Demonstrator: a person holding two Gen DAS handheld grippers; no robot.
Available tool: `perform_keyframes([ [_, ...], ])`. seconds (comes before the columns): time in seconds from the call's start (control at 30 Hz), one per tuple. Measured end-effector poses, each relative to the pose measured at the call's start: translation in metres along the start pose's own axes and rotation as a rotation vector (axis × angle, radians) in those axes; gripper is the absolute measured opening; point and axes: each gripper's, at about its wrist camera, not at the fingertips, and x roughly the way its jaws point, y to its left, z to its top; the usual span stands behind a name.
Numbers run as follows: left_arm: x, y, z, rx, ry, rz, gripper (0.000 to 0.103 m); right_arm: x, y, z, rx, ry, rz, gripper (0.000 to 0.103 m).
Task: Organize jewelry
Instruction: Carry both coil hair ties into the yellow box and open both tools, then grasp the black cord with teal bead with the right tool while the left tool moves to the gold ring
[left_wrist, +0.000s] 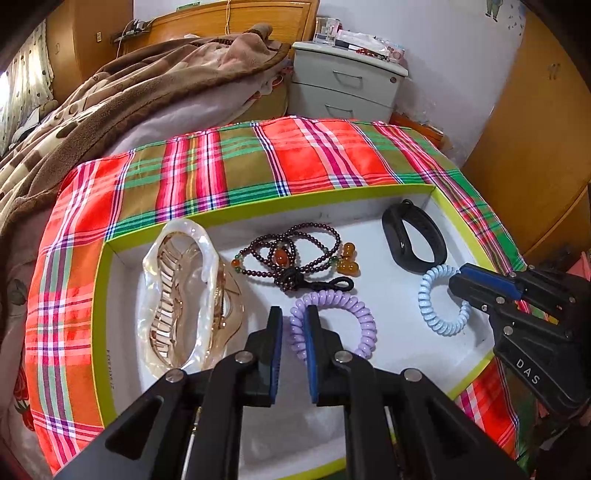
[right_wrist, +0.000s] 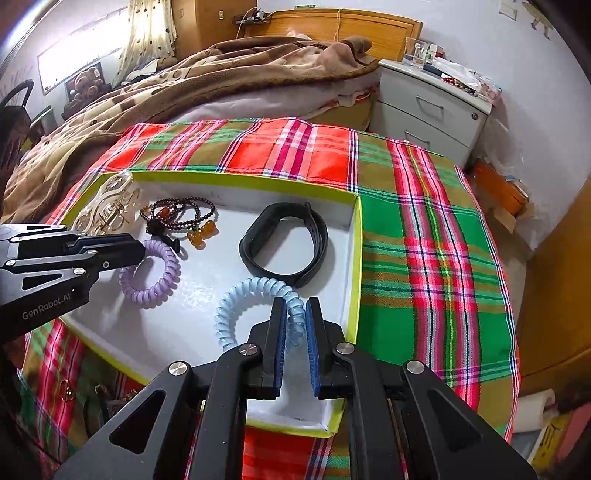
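Observation:
A white tray with a lime rim (left_wrist: 295, 194) (right_wrist: 356, 266) lies on the plaid cloth. In it are a pearly hair claw (left_wrist: 181, 295) (right_wrist: 103, 210), a dark bead necklace with amber beads (left_wrist: 295, 254) (right_wrist: 177, 218), a black wristband (left_wrist: 412, 236) (right_wrist: 288, 243), a purple spiral hair tie (left_wrist: 332, 317) (right_wrist: 151, 277) and a light blue spiral hair tie (left_wrist: 439, 299) (right_wrist: 255, 302). My left gripper (left_wrist: 294, 314) (right_wrist: 142, 251) is narrowly open at the purple tie's left side. My right gripper (right_wrist: 295, 306) (left_wrist: 458, 280) straddles the blue tie's coil with a small gap.
The plaid cloth (left_wrist: 258, 162) (right_wrist: 424, 221) covers a bed. A brown blanket (left_wrist: 110, 96) lies behind at the left. A grey nightstand (left_wrist: 347, 81) (right_wrist: 436, 110) stands at the back right, and a wooden wardrobe (left_wrist: 535, 147) is at the right.

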Motion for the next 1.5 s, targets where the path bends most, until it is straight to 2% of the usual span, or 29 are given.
perform_keyframes([
  [0.03, -0.001, 0.000, 0.000, -0.002, -0.002, -0.004, 0.022, -0.001, 0.000, 0.000, 0.001, -0.002, 0.000, 0.011],
  [0.17, -0.005, 0.002, -0.001, -0.008, -0.010, -0.003, 0.023, -0.005, 0.001, 0.000, 0.006, -0.019, -0.001, 0.013],
  [0.3, -0.015, 0.003, -0.004, -0.007, -0.029, 0.001, 0.031, -0.013, 0.000, -0.001, 0.023, -0.042, 0.004, 0.015],
  [0.73, -0.070, 0.003, -0.025, -0.006, -0.133, -0.023, 0.032, -0.043, 0.002, -0.016, 0.072, -0.111, 0.027, 0.017],
  [0.8, -0.077, 0.005, -0.031, -0.014, -0.146, -0.029, 0.032, -0.049, 0.003, -0.020, 0.082, -0.130, 0.036, 0.020],
  [0.9, -0.085, 0.010, -0.041, -0.030, -0.159, -0.035, 0.032, -0.058, 0.004, -0.027, 0.096, -0.151, 0.049, 0.030],
  [1.03, -0.093, 0.015, -0.057, -0.045, -0.166, -0.044, 0.033, -0.067, 0.009, -0.035, 0.103, -0.171, 0.065, 0.030],
  [1.17, -0.098, 0.020, -0.073, -0.057, -0.169, -0.052, 0.033, -0.074, 0.015, -0.044, 0.111, -0.196, 0.103, 0.030],
  [1.5, -0.107, 0.035, -0.107, -0.089, -0.171, -0.061, 0.033, -0.070, 0.048, -0.053, 0.037, -0.189, 0.296, 0.030],
])
